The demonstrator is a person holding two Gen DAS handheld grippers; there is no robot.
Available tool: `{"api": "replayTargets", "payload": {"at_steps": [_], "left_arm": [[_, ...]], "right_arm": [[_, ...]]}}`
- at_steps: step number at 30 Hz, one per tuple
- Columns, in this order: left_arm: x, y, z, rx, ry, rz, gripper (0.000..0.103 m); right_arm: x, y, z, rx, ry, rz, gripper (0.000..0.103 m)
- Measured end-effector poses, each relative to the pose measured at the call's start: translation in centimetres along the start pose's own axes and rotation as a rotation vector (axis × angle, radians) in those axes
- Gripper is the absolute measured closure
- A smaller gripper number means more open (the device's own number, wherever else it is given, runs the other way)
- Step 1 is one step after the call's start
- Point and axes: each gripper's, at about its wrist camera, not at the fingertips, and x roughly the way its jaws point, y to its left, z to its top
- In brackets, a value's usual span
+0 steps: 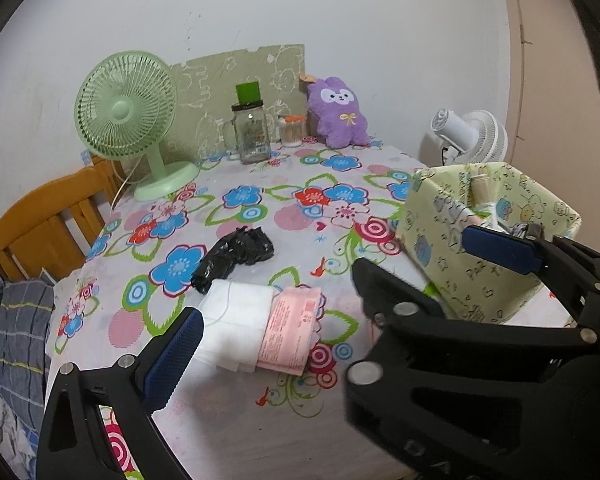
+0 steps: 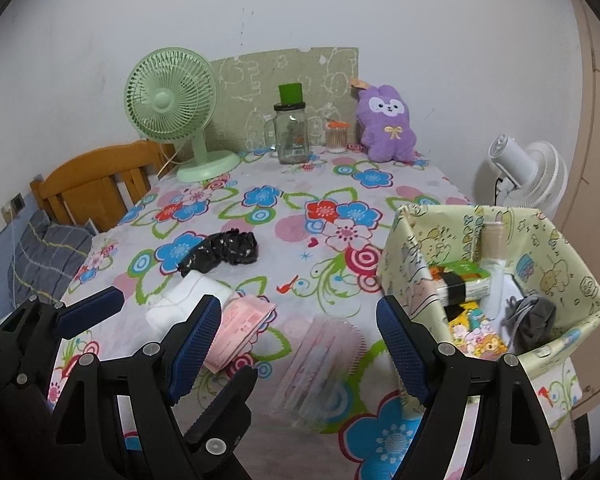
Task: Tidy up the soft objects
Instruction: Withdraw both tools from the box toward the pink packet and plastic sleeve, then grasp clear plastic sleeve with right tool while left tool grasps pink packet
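Observation:
A white packet with a pink label (image 1: 256, 326) lies on the flowered tablecloth, just ahead of my left gripper (image 1: 332, 296), which is open and empty. It also shows in the right wrist view (image 2: 220, 312). A crumpled black bag (image 1: 236, 254) (image 2: 224, 252) lies behind it. A clear packet with pink stripes (image 2: 320, 364) lies between the fingers of my right gripper (image 2: 300, 340), which is open and empty. The yellow-green patterned box (image 2: 404, 256) (image 1: 432, 232) at the right holds several items. A purple plush toy (image 2: 386, 124) (image 1: 340, 114) sits at the back.
At the back stand a green fan (image 2: 172, 108), a glass jar with a green lid (image 2: 292, 132) and a small pot of sticks (image 2: 337, 138). A white fan (image 2: 528, 176) is beyond the table's right edge. A wooden chair (image 2: 96, 176) and a bed are at the left.

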Motion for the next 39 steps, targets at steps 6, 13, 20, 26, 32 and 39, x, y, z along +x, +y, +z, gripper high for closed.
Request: {"api": "replayTargets", "payload": {"at_steps": [6, 13, 20, 26, 32, 39], "left_arm": [[1.5, 1.2, -0.5, -0.039, 0.035, 0.011, 0.002], [2.9, 2.0, -1.2, -0.057, 0.073, 0.013, 0.002], [3.5, 2.9, -1.4, -0.074, 0.087, 0.015, 0.002], [4.6, 3.2, -1.9, -0.077, 0.116, 0.014, 0.003], [5.8, 3.0, -2.4, -0.069, 0.146, 0.013, 0.005], [6.8, 2.9, -2.9, -0.08, 0.168, 0.015, 0.006]], "right_arm": [[1.1, 0.0, -0.6, 0.015, 0.006, -0.017, 0.021], [2.1, 0.7, -0.9, -0.027, 0.007, -0.053, 0.021], [3.1, 1.5, -0.9, -0.019, 0.043, -0.01, 0.027], [4.8, 1.2, -1.6, 0.021, 0.104, -0.024, 0.034], [6.3, 0.8, -2.4, 0.053, 0.161, -0.055, 0.041], [7.4, 0.5, -3.1, 0.059, 0.196, -0.089, 0.048]]}}
